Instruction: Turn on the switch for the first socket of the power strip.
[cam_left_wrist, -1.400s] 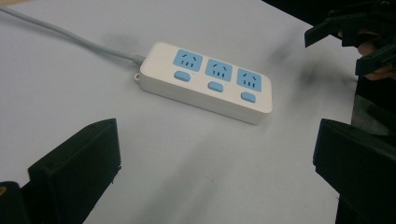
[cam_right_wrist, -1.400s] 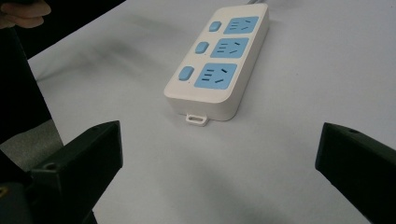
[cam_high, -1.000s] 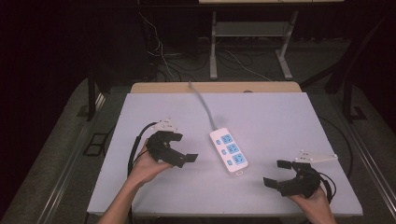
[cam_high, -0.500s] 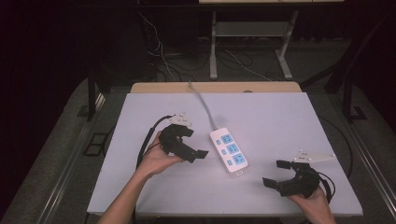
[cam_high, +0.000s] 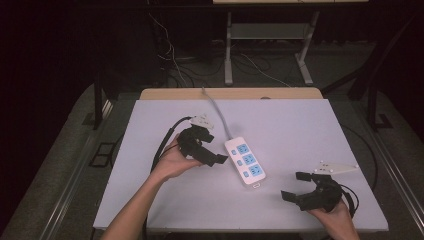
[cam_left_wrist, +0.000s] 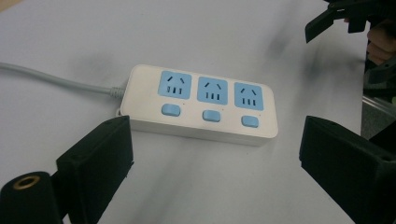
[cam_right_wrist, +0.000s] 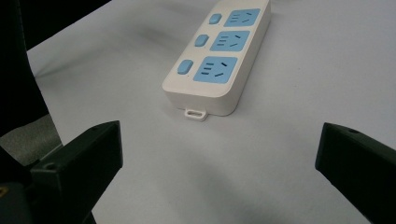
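power strip (cam_high: 244, 161) just beside left tool (cam_high: 216, 156), right tool (cam_high: 294, 186) apart

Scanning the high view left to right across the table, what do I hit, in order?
Left gripper held in the person's left hand → white power strip with three blue sockets → right gripper at the table's near right corner.

A white plastic power strip (cam_high: 244, 162) with three blue sockets and three blue switches is laid flat near the middle of the pale tabletop (cam_high: 300, 130), set diagonally, its grey cord (cam_high: 216, 111) trailing toward the far edge.
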